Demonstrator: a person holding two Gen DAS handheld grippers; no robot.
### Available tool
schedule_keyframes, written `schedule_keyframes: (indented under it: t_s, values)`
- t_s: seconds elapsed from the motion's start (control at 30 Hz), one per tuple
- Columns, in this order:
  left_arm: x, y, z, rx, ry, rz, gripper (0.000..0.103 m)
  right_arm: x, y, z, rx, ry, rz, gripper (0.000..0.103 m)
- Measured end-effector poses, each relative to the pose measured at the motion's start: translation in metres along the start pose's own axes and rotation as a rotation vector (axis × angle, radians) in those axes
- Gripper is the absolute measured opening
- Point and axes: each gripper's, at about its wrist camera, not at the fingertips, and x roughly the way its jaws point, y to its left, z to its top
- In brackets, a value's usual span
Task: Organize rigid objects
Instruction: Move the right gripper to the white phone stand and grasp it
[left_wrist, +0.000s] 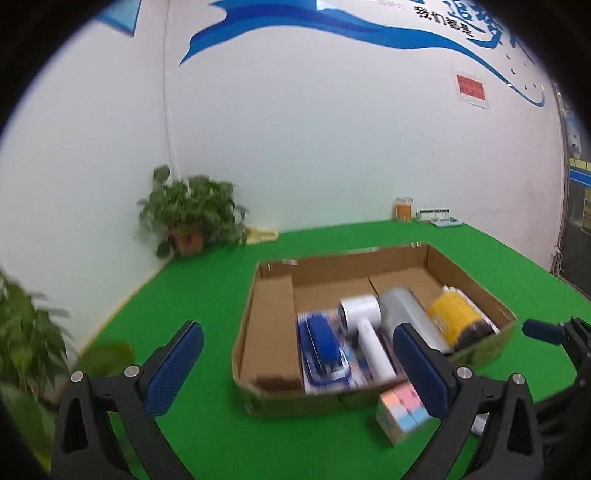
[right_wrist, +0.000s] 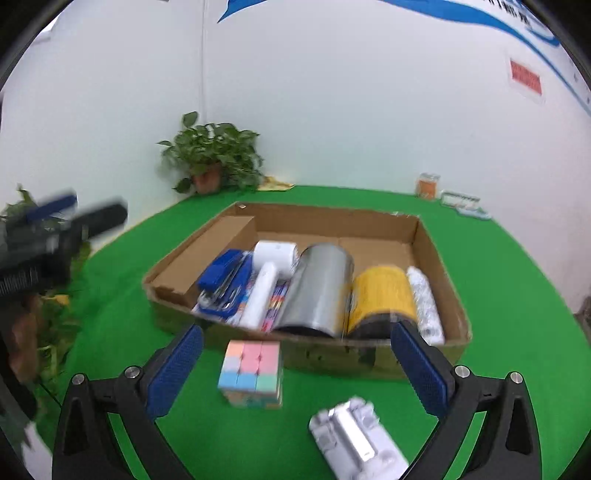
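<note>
- Cardboard box (right_wrist: 439, 258) is lying on the green counter (right_wrist: 517, 295), holding several things.
- Pastel cube (right_wrist: 251, 369) is sitting just before it.
- Left gripper (left_wrist: 299, 365) and right gripper (right_wrist: 297, 369): jaws are standing wide apart, empty.

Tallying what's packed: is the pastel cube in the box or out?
Out. The pastel cube sits on the green table just before the cardboard box's near wall.

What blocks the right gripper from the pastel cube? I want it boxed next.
Nothing visible does: the right gripper is open, and the pastel cube sits on bare green cloth between its fingers, outside the cardboard box.
</note>
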Motion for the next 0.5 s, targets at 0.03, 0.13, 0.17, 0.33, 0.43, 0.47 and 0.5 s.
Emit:
schedule_keyframes:
  t_s: [0.03,0.13,0.17,0.33,0.43,0.47,0.5]
  values:
    - [-0.002,0.001,-0.011,-0.028,0.027,-0.011,0.102,-0.002,-0.006,-0.005,0.005,0.008,0.008,0.103]
    - [-0.005,0.002,-0.043,-0.104,0.111,-0.037,0.102,-0.017,-0.024,-0.030,0.010,0.052,-0.022,0.103]
    - [-0.005,0.003,-0.052,-0.122,0.134,-0.044,0.102,-0.015,-0.037,-0.040,0.022,0.083,-0.030,0.103]
    - [0.002,-0.014,-0.085,-0.149,0.255,-0.105,0.102,0.014,-0.086,-0.090,0.025,0.280,-0.070,0.101]
    - [0.001,-0.024,-0.095,-0.133,0.278,-0.133,0.102,0.031,-0.100,-0.109,0.052,0.369,-0.030,0.098]
    - [0.000,-0.025,-0.097,-0.142,0.282,-0.139,0.102,0.033,-0.100,-0.113,0.058,0.382,-0.014,0.098]
    - [0.002,-0.026,-0.096,-0.153,0.290,-0.153,0.102,0.035,-0.098,-0.117,0.060,0.393,0.013,0.098]
